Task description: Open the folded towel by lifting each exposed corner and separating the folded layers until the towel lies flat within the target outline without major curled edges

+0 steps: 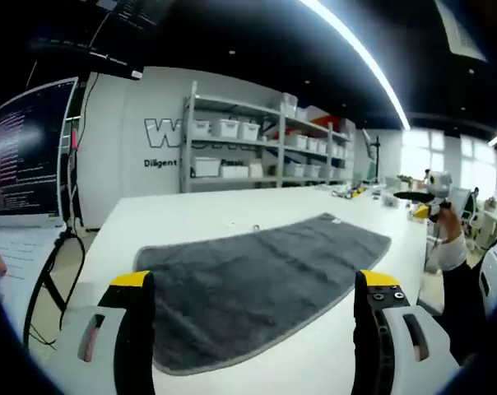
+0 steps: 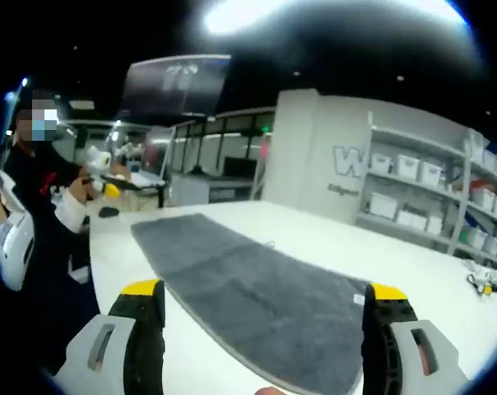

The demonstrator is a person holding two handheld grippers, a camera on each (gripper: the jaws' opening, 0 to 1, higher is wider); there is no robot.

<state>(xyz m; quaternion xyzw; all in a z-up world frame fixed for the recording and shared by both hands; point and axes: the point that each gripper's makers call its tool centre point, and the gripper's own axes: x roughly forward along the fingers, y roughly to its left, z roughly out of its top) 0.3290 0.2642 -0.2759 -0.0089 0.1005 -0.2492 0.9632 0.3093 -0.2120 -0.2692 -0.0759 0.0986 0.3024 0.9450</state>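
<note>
Left gripper (image 1: pixel 253 300) jaws apart, holding nothing, raised over near edge of grey towel (image 1: pixel 257 276) spread on white table (image 1: pixel 191 218). Right gripper (image 2: pixel 265 317) likewise spread wide, empty, above same towel (image 2: pixel 248 292); person (image 2: pixel 43 206) beyond its far end.

Lab or workshop: metal shelving (image 1: pixel 265 144) with white storage bins (image 1: pixel 226 128), monitor (image 1: pixel 26 152), long white table (image 1: pixel 207 218).

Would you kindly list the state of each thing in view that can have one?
towel: spread out on the white table, untouched; whether a fold remains is unclear.
left tool: open, empty, above the towel's near edge.
right tool: open, empty, above the towel.
monitor: switched on, showing text.
</note>
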